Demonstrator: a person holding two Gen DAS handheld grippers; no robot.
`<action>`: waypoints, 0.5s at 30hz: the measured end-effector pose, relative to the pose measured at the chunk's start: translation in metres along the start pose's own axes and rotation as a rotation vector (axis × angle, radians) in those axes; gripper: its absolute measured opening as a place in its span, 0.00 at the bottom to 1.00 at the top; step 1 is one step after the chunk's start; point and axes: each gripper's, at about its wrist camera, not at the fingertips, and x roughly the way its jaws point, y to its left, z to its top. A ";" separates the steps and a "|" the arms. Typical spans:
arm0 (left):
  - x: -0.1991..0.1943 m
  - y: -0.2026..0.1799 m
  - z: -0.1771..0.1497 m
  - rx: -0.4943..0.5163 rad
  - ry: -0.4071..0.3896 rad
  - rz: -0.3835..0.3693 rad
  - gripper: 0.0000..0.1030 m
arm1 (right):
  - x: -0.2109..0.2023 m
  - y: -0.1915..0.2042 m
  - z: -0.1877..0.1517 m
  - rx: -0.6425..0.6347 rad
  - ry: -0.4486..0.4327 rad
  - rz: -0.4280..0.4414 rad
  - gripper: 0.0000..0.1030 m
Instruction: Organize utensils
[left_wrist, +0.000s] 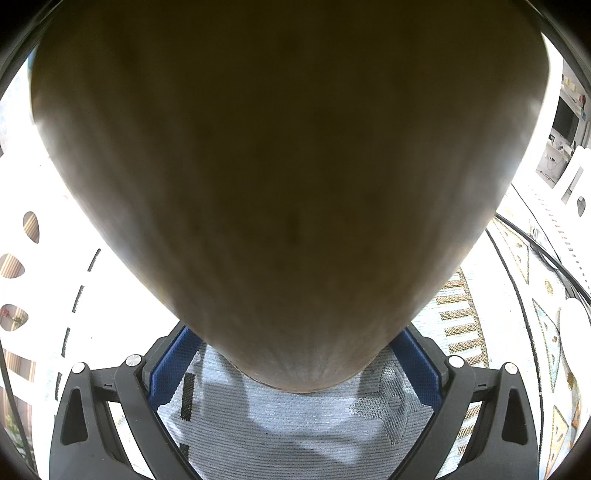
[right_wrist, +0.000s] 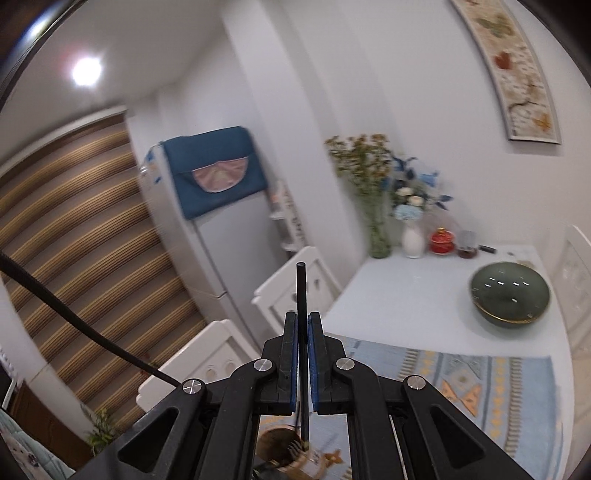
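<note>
White kitchen walls and a pale table (right_wrist: 424, 295) lie beyond the right gripper (right_wrist: 303, 325), with a patterned woven mat (left_wrist: 295, 424) under the left one.

Clamped between the right fingers (right_wrist: 290, 350) is a thin black utensil handle (right_wrist: 301, 288), standing upright; its top rises past the fingertips and its lower end points down at a wooden holder (right_wrist: 280, 446) beneath them. A dark green bowl (right_wrist: 509, 295) sits well off to the right of the fingers. The left gripper (left_wrist: 295, 369) holds its blue-padded fingers (left_wrist: 166, 369) wide around a large brown wooden object (left_wrist: 288, 166) that fills the view; whether the pads touch it cannot be told.
</note>
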 end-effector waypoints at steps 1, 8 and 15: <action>0.000 0.000 0.000 0.000 0.000 0.000 0.97 | 0.006 0.005 0.001 -0.008 0.006 0.016 0.05; 0.000 0.000 0.000 0.000 0.000 0.000 0.97 | 0.045 0.028 -0.003 -0.062 0.072 0.081 0.05; 0.000 0.000 0.000 0.000 0.000 0.000 0.97 | 0.057 0.038 -0.011 -0.081 0.114 0.118 0.05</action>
